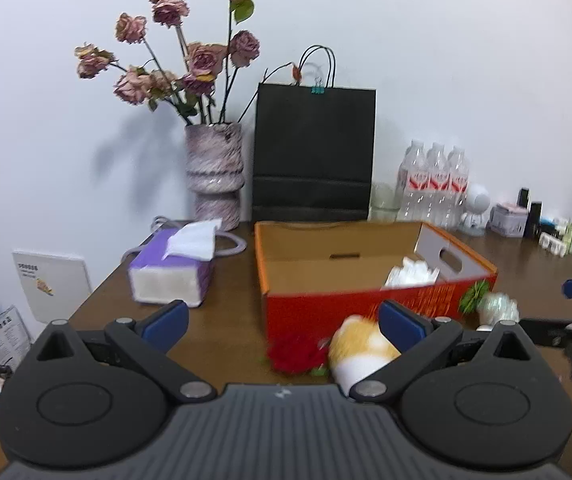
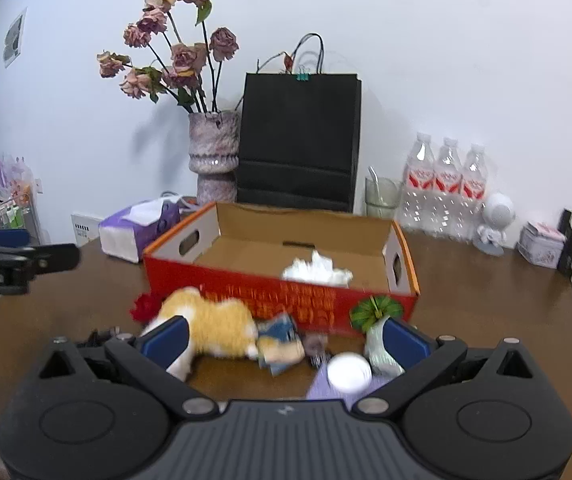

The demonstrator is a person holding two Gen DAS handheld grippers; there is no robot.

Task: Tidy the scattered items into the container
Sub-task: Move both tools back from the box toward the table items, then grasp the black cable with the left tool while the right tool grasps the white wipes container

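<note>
Red cardboard box (image 2: 282, 300) sits open on brown table (image 2: 485, 300), white crumpled item (image 2: 317, 272) inside. Plush toy (image 2: 214, 328), red flower (image 2: 144, 307) and white ball (image 2: 349, 372) lie scattered before its front wall. Left gripper (image 1: 282, 324) and right gripper (image 2: 284, 338) both spread wide, holding nothing.

brown table (image 2: 485, 300) carries red box (image 2: 286, 300), plush toy (image 2: 214, 328), tissue pack (image 2: 134, 232); vase (image 2: 214, 152)

The left gripper (image 1: 284, 322) is hovering low with its blue-padded fingers (image 1: 165, 322) spread wide apart, gripping nothing. The right gripper (image 2: 286, 338) is likewise hanging level, fingers (image 2: 403, 340) splayed and empty.
</note>
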